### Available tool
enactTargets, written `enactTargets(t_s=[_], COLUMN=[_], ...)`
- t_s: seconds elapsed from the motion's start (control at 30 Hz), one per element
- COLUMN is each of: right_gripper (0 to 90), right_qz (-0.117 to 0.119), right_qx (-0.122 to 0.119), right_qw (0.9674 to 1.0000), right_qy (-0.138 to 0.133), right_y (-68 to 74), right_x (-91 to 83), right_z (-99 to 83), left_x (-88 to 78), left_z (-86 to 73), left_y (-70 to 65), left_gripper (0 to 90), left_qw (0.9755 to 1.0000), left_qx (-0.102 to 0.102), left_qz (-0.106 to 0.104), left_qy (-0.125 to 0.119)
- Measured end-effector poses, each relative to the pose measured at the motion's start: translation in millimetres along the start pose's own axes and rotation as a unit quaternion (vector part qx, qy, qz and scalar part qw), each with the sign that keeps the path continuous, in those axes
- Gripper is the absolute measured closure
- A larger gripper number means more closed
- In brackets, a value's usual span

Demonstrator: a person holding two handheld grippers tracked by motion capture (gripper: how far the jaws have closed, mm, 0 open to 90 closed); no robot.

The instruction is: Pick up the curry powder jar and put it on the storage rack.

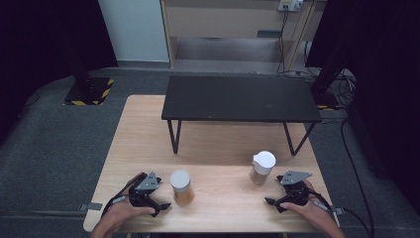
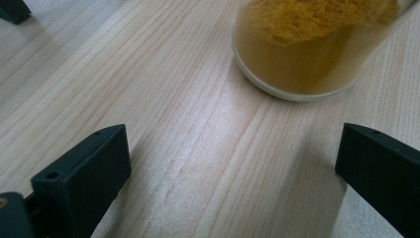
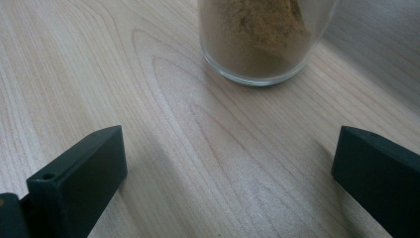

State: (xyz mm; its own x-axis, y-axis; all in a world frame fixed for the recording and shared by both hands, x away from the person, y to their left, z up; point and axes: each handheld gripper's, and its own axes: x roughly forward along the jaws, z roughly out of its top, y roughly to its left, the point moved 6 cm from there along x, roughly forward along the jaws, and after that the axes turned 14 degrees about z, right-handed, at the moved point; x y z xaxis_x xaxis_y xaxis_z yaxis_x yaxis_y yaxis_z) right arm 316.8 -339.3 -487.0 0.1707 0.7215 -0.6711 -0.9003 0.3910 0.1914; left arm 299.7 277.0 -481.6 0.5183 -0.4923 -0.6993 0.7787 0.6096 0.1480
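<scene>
Ahead of your left gripper (image 1: 159, 204), a little to the right of its spread jaws, stood the jar of yellow powder (image 2: 307, 47), untouched. Beyond your right gripper (image 1: 275, 202), just past its equally spread jaws and apart from them, stood the white-lidded jar of tan powder (image 3: 262, 37). Both jars rested upright on the wooden bench (image 1: 143, 139), with a black stand (image 1: 240, 98) farther off.

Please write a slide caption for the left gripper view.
Open left gripper faces a jar of yellow powder on the wooden table.
</scene>
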Motion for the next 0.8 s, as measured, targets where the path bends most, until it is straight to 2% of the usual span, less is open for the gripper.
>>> enactTargets(t_s=[0.43, 0.6, 0.8], right_gripper=[1.3, 1.3, 1.3], right_qz=[-0.001, -0.002, -0.002], right_qx=[0.001, 0.002, 0.003], right_qw=[1.0, 1.0, 1.0], right_qy=[0.0, -0.001, -0.001], right_y=[0.5, 0.8, 1.1], right_x=[0.0, 0.0, -0.2], right_z=[-0.1, -0.1, -0.4], left_x=[-0.4, -2.0, -2.7], left_z=[0.0, -1.7, -0.4], left_y=[0.4, 2.1, 2.1], left_gripper=[0.0, 0.8, 2.8], left_qw=[1.0, 0.9999, 0.9998], left_qx=[0.001, -0.008, -0.009], left_qz=[-0.001, -0.008, -0.017], left_qy=[0.0, -0.002, -0.003])
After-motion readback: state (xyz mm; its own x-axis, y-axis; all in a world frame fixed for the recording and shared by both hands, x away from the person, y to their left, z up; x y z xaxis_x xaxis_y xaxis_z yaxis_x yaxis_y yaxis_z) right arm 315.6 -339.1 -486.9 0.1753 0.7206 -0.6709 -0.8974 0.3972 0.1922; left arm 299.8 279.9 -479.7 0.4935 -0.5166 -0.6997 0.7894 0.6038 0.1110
